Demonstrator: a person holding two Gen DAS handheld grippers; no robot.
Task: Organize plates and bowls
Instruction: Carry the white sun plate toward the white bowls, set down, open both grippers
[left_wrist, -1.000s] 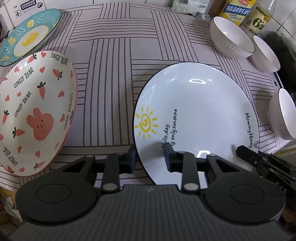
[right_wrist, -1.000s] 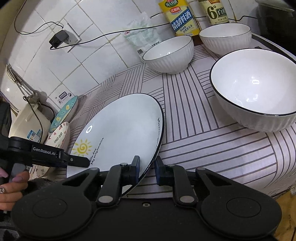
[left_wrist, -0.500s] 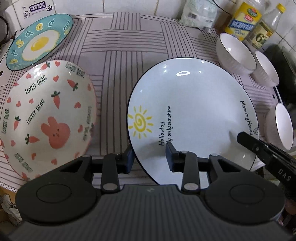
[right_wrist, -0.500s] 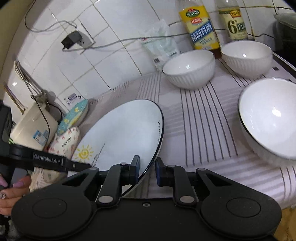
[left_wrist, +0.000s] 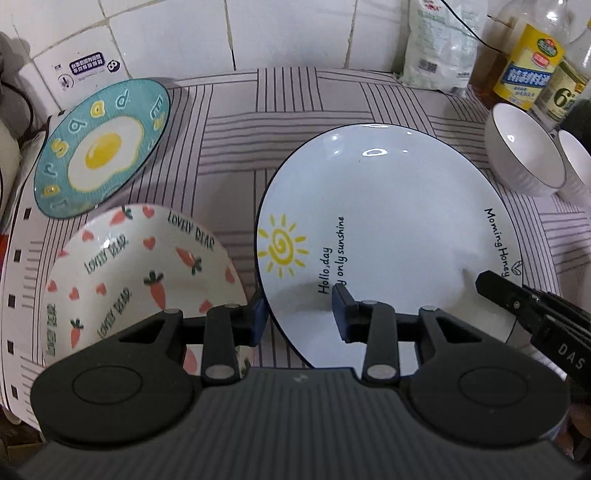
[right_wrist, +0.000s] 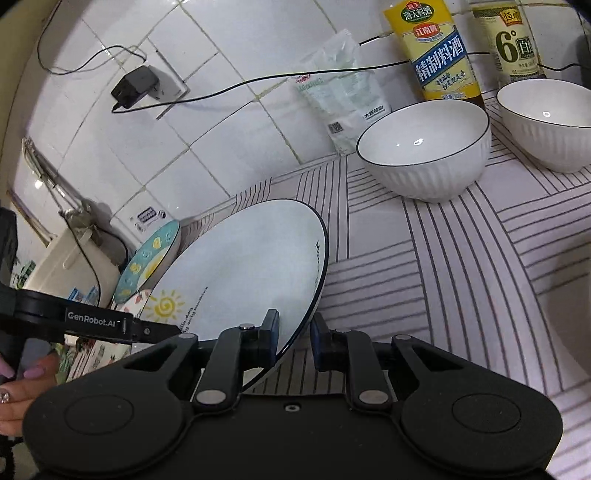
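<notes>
Sun plate (left_wrist: 388, 229) sits between both grippers, tilted, near edge lifted over striped tablecloth (left_wrist: 258, 122). Right gripper (right_wrist: 293, 336) clamped on its black rim, one pad on the face, one beneath. Left gripper (left_wrist: 297, 314) straddles opposite rim; jaws have just been opening, pads apart, not pressing the plate. Plate is white, thin dark rim, yellow swirl sun, "Hello, day" and "Morning Honey" lettering. Carrot plate (left_wrist: 140, 273) just left of it, egg plate (left_wrist: 99, 147) behind that. Two white ribbed bowls (right_wrist: 424, 147) far right near the bottles (right_wrist: 439, 48).
</notes>
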